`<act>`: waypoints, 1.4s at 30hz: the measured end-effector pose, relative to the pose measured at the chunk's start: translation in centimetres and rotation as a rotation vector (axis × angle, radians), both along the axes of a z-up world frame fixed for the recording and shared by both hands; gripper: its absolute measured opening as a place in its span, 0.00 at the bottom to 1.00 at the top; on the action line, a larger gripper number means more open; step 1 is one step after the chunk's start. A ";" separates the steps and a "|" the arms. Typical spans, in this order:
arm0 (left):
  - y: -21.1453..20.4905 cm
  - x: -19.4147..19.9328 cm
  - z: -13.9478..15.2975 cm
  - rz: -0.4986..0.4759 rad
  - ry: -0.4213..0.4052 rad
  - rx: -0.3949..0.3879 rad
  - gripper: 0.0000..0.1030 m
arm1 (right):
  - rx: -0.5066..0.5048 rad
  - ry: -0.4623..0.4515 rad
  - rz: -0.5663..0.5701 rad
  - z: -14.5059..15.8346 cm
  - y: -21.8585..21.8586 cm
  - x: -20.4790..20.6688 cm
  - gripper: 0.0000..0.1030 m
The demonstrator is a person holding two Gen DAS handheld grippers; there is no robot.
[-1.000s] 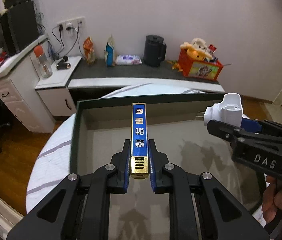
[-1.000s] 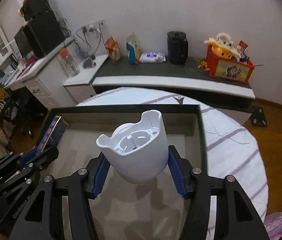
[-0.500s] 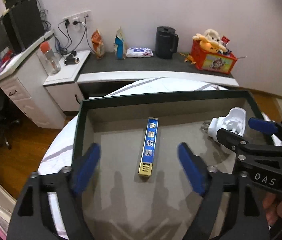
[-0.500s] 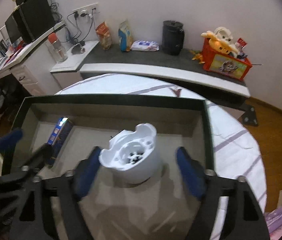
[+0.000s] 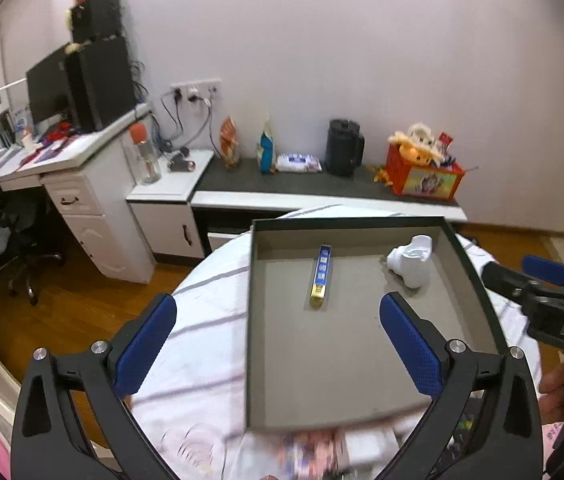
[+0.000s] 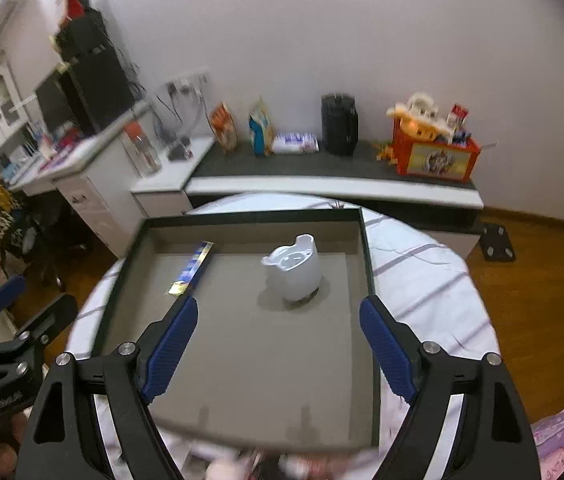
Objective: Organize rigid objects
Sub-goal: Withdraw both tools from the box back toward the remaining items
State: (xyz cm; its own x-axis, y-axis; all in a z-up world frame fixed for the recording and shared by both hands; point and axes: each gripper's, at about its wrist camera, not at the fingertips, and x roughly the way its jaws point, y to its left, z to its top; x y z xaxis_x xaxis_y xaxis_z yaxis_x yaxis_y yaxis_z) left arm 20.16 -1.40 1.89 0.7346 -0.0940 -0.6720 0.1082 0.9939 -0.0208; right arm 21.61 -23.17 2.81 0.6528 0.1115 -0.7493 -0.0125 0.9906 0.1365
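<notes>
A dark-rimmed tray with a grey floor sits on the round table. A slim blue and gold box lies flat in its far left part. A white plastic plug-like piece stands at the far right. My left gripper hangs above the tray's near left edge; its jaws are opening wide and hold nothing. In the right wrist view the white piece stands ahead of my right gripper. That gripper is open and empty, held above the tray, with the box to its left.
The table wears a white striped cloth. Blurred packets lie at the tray's near edge. Behind stand a low cabinet with a black kettle and an orange toy box. A white desk is at the left.
Both grippers let go: the left released the blue box, the right the white piece. Both opened wide and drew back and up, so the tray now looks smaller and farther.
</notes>
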 end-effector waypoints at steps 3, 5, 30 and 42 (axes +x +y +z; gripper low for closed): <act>1.1 -3.5 1.3 0.028 -0.040 -0.004 1.00 | 0.001 -0.057 -0.016 1.8 0.0 -4.2 0.82; 1.5 -5.6 1.8 0.033 -0.061 -0.017 1.00 | -0.004 -0.086 -0.032 2.5 -0.1 -6.9 0.82; 0.8 -22.6 -0.1 0.067 -0.117 -0.021 1.00 | -0.036 -0.099 -0.108 -0.1 -0.4 -24.8 0.82; 0.5 -20.9 -2.8 0.049 -0.040 -0.027 1.00 | -0.035 -0.041 -0.120 -2.6 -0.9 -24.0 0.82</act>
State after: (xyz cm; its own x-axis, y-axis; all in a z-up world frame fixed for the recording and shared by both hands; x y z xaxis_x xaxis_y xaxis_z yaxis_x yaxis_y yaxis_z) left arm -0.77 -0.92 -0.86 0.7653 -0.0750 -0.6393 0.0608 0.9972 -0.0442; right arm -2.38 -24.05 0.20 0.6900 0.0048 -0.7238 0.1016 0.9894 0.1035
